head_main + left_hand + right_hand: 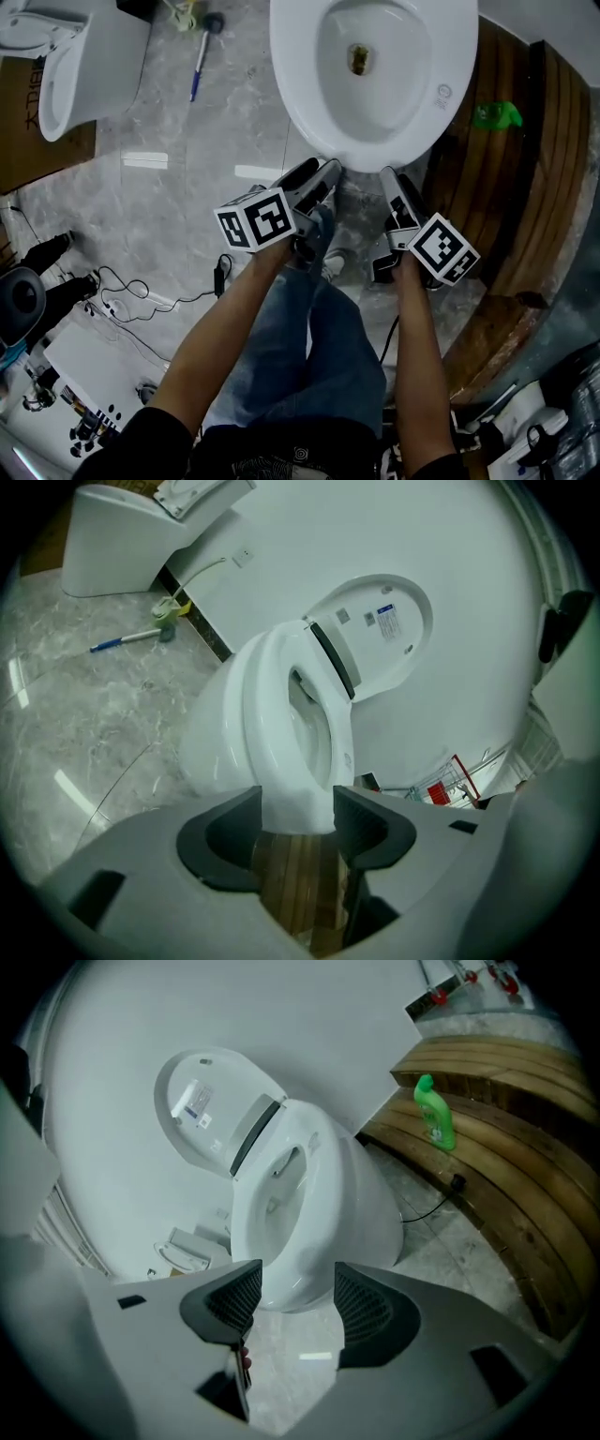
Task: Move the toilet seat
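White porcelain fills the upper left corner of the head view: a second toilet (66,66) on a brown cardboard sheet (28,141). Its dark print is cut off at the frame edge and cannot be read. Right of it a blue-handled brush (199,66) lies on the grey marble floor (169,197).

At centre left, the left gripper (317,176) reaches toward the front of the bowl. In the left gripper view its pads stand wide apart, with the front edge of the toilet seat (272,724) between their tips; it does not look clamped.

The toilet seat (292,66) lies flat on the bowl at top centre and bears a small round mark, too small to read. The lid (384,639) stands upright behind it, and its blue-and-white sticker is not legible either.

The right gripper (394,183) is just beside the front of the bowl, its jaws also wide and holding nothing.

At far right, a green bottle (497,114) sits on a curved wooden platform (511,187).

If the move was to lower the seat, it looks finished, with only a withdrawal left. If the seat is to be raised, no grip has been taken yet.
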Demonstrator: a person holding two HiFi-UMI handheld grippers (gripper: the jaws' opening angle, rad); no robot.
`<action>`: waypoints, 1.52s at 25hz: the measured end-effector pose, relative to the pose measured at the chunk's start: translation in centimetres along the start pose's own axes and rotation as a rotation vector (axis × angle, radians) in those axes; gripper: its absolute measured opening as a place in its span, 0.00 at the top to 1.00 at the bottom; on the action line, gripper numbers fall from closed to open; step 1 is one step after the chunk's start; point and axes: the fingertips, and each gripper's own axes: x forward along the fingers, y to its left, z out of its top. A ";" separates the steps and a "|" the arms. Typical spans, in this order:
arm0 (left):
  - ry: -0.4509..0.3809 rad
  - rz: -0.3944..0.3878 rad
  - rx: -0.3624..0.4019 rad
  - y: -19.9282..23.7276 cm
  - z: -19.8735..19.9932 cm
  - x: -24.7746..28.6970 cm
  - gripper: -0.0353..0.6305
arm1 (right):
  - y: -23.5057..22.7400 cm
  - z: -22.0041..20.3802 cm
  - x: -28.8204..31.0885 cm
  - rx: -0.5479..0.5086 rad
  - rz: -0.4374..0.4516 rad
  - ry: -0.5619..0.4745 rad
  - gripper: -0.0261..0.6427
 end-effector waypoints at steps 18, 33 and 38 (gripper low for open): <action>0.030 -0.025 -0.086 1.6 0.8 3.1 0.65 | -2.2 1.1 2.8 0.258 0.089 -0.011 0.66; 0.023 -0.064 -0.151 -3.1 1.9 -0.4 0.68 | 0.8 2.3 -1.7 0.274 0.079 0.001 0.71; 0.021 -0.080 -0.153 -5.5 3.2 -1.7 0.68 | 3.2 3.5 -3.2 0.301 0.115 -0.010 0.72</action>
